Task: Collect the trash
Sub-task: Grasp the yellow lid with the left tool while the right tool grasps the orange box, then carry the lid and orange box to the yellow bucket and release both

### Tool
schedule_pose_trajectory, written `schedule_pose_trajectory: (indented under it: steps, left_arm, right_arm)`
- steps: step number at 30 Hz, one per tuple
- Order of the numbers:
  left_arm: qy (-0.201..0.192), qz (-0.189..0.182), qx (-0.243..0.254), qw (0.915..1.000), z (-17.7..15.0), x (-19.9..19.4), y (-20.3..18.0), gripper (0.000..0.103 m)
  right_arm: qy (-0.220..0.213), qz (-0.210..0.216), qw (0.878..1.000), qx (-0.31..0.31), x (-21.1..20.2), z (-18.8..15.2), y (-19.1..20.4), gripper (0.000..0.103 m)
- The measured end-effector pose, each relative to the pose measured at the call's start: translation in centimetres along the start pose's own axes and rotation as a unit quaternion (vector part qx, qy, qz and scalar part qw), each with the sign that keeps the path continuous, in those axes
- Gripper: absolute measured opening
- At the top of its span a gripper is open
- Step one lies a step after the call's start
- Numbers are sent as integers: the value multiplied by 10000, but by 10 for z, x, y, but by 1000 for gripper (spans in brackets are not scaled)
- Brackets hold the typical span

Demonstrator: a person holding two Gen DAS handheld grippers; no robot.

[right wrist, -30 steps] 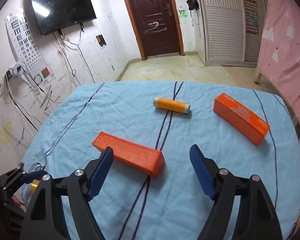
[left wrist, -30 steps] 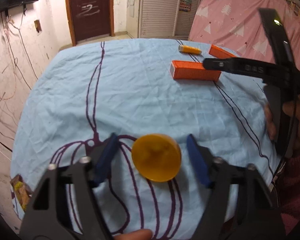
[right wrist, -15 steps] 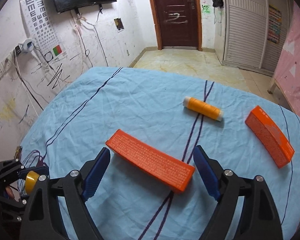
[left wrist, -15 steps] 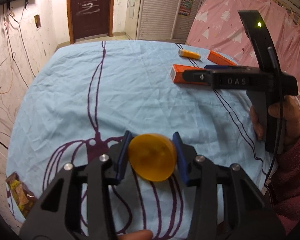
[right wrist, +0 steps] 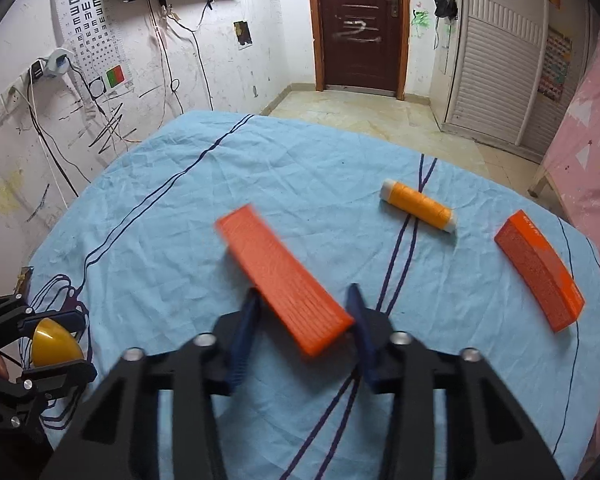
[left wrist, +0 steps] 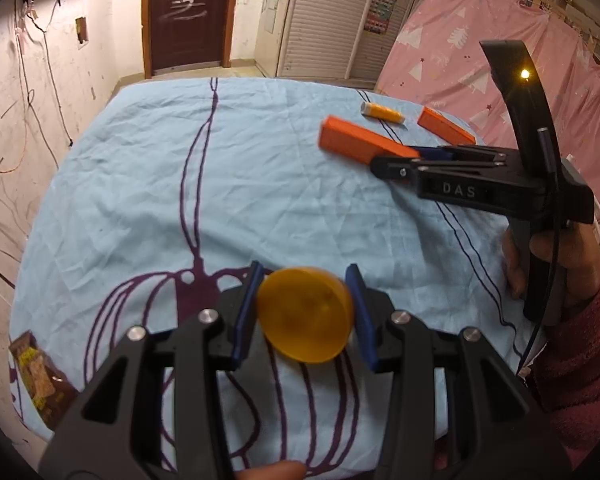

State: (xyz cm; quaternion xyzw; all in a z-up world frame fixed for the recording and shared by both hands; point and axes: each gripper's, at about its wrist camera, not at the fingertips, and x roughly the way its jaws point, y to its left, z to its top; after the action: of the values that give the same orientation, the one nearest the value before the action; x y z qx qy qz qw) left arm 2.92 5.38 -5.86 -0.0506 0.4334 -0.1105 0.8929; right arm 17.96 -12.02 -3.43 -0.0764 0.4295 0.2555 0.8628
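A round amber dome (left wrist: 306, 316) sits between the blue pads of my left gripper (left wrist: 304, 270), which is shut on it just above the blue sheet. The right wrist view shows the same dome (right wrist: 54, 342) at far left. My right gripper (right wrist: 304, 292) has its jaws closing on the near end of a long orange box (right wrist: 276, 272). Both pads touch the box, which is blurred and angled away to the left. In the left wrist view that box (left wrist: 352, 140) sticks out from the right gripper (left wrist: 396, 158), held by a hand in a red sleeve.
A second orange box (right wrist: 540, 276) lies at the right edge of the blue sheet (right wrist: 300, 184), with a spool of orange thread (right wrist: 418, 206) beside it. A brown snack wrapper (left wrist: 36, 376) lies off the sheet's left edge. Pink curtain on the right.
My left gripper's jaws closed onto the amber dome. My right gripper moved forward over the long orange box and closed on its near end; the box swung round.
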Motion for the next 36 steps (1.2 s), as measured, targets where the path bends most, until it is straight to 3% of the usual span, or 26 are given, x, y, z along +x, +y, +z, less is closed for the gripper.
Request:
schedule_pose_trajectory:
  steps: [8, 16, 27, 36]
  left_arm:
    - [-137, 62, 31, 9999, 4, -10, -7, 40]
    - [-343, 138, 159, 9992, 15, -25, -26, 40]
    - [-516, 71, 453, 9976, 37, -30, -75, 40]
    - [-665, -112, 965, 9930, 61, -29, -142, 40]
  right_arm:
    - [-200, 327, 9990, 241, -15, -5, -6, 18]
    - [-597, 395, 9963, 483, -49, -12, -20, 18]
    - [-1174, 191, 9852, 1238, -101, -45, -90, 18]
    - [-1703, -224, 9619, 2125, -156, -97, -173, 18]
